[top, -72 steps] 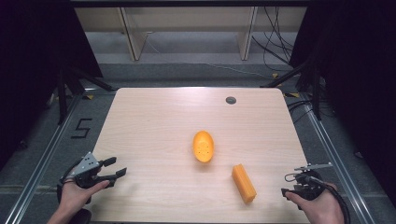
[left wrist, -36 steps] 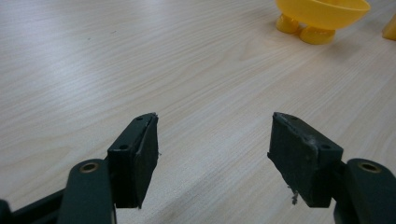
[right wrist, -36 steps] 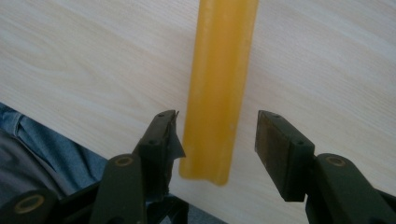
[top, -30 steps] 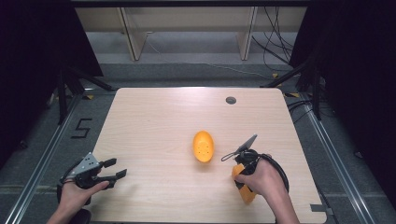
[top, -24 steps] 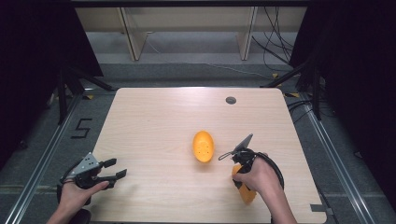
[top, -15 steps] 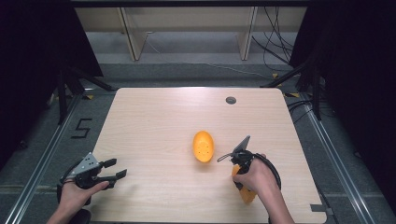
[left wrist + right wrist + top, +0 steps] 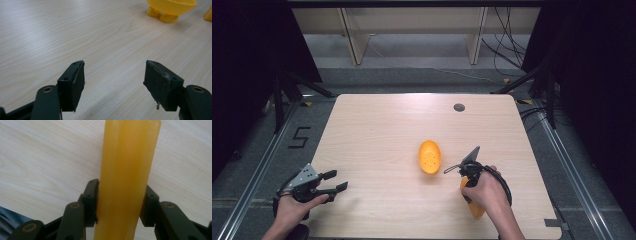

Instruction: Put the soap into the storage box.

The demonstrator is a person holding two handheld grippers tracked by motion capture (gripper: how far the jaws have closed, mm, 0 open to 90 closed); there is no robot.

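An orange bar [image 7: 476, 209] lies on the table's near right, long and square-edged, mostly under a person's right hand. My right gripper [image 7: 468, 186] points down at it. In the right gripper view the bar [image 7: 130, 157] runs up between the jaws of the right gripper [image 7: 120, 205]; the jaws have just been closing and both pads press its sides. A yellow oval dish [image 7: 430, 156] on small feet sits just left of that hand, and its underside [image 7: 172, 5] appears far ahead of my left gripper [image 7: 113, 77]. My left gripper [image 7: 337, 180] rests at the near left, open, holding nothing.
The light wooden table [image 7: 377, 125] has a small dark grommet [image 7: 459, 107] near its far edge. Metal rails and dark floor border it on both sides. Cables lie on the floor at the far right.
The right hand came in from the table's right edge to the orange bar, and its jaws narrowed onto the bar's sides. The left hand and the yellow dish stayed put.
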